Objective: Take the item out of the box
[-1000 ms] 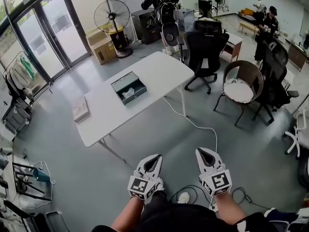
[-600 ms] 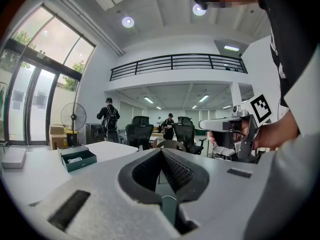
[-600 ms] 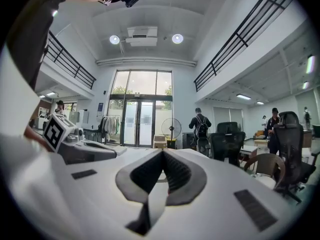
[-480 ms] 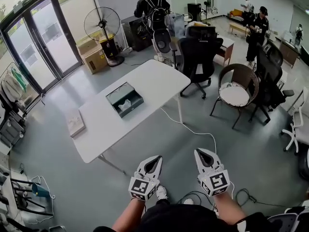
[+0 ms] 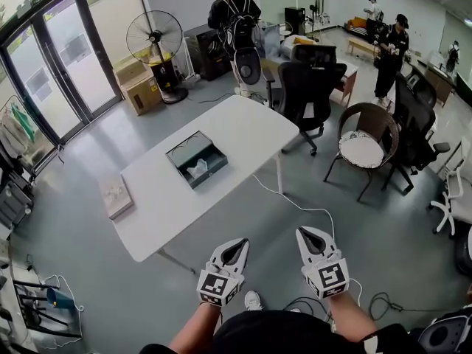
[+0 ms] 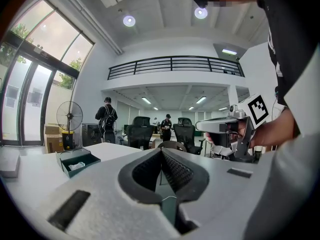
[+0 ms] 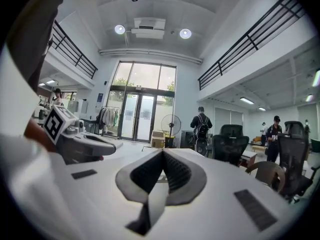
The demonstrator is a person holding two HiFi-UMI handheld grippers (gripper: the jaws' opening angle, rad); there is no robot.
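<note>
- white table (image 5: 243,116): carries one open dark green box (image 5: 210,175) near the centre of its top.
- box contents: one crumpled white item (image 5: 198,169), lying on the box floor toward the corner nearest the table's near edge.
- flat tan packet (image 5: 116,195): lies at the table's left end, well apart from the box.
- cardboard cartons (image 5: 141,88): stand on the floor beyond the table's far side; contents not visible.
- left gripper (image 5: 236,246): off the table's near side, above the floor; jaws pressed together, nothing between them.
- right gripper (image 5: 305,236): same side of the table, beside the left gripper; jaws pressed together, nothing held.
</note>
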